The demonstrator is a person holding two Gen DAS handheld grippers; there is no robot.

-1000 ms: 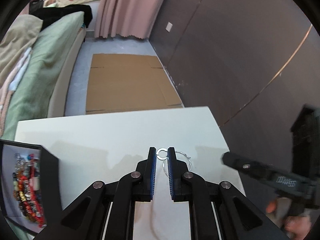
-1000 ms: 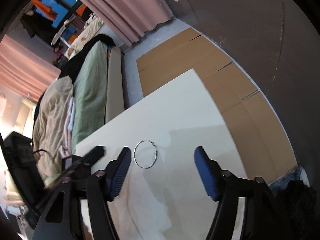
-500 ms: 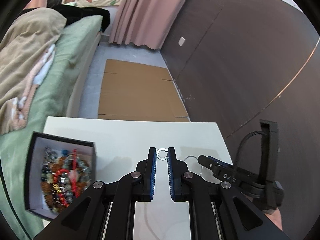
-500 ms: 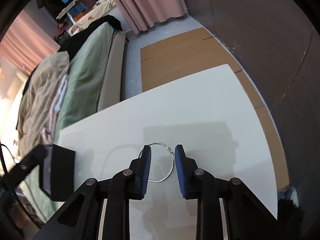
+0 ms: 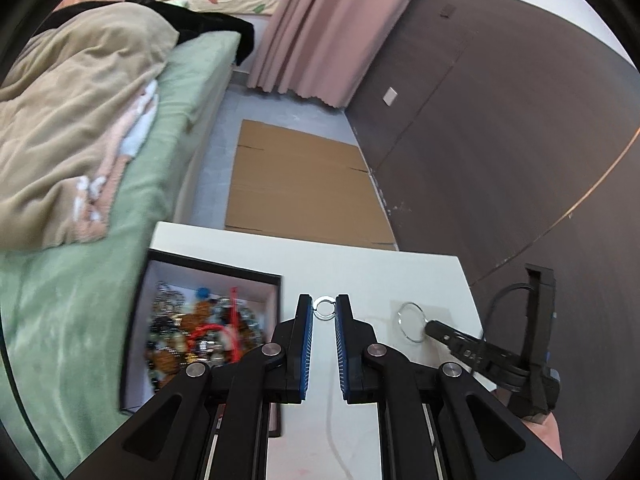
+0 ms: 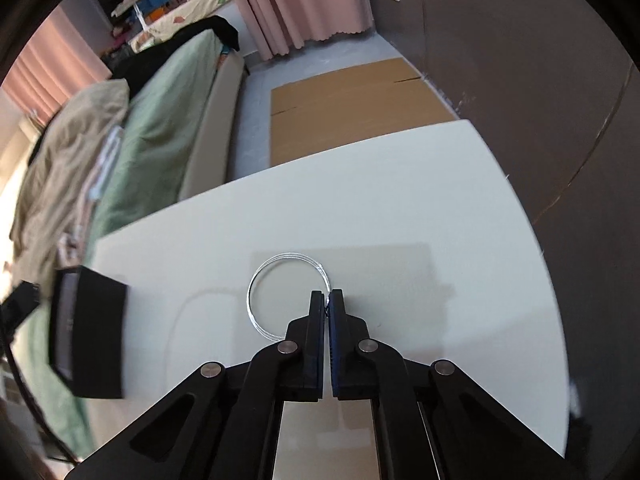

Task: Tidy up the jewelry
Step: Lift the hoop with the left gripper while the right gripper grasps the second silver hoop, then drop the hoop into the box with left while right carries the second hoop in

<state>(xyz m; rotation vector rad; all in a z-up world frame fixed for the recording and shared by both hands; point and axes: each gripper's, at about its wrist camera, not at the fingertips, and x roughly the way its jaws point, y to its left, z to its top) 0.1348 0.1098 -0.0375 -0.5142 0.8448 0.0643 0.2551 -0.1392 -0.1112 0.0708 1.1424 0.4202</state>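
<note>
My left tongs (image 5: pixel 324 306) pinch a small silver ring (image 5: pixel 324 307) crosswise between the blue pads (image 5: pixel 305 340), right at their tips, so the ring bridges the narrow gap that remains between the two jaws. My right tongs (image 6: pixel 327 295) are pressed together on the wire of a large thin hoop (image 6: pixel 288 294); the jaws meet on the hoop's right side and the rest of the loop lies out to the left of them over the white table (image 6: pixel 420 208). Whether the hoop rests flat on the tabletop or is lifted a little, I cannot tell.

From my left camera the right tongs (image 5: pixel 426 326) show at the right, coming in from the near right edge of the table (image 5: pixel 360 264), with the large hoop (image 5: pixel 410 322) at their tip. Part of my hand (image 5: pixel 548 432) shows at the near right edge behind that tool.

To the left of my left tongs stands an open black box (image 5: pixel 212 268) with a white lining, set near the table's left edge and filled with a jumble of beaded jewelry (image 5: pixel 192 332) in red, blue, amber and silver. The ring I hold is just to the right of the box's right wall. From my right camera the same box (image 6: pixel 96 340) shows at the far left, blurred, well apart from the hoop.

Beyond the table's far edge a flattened cardboard sheet (image 5: pixel 300 188) lies on the grey floor, with a green-covered bed (image 5: pixel 100 240) to the left and a dark wall panel (image 5: pixel 500 140) to the right.
</note>
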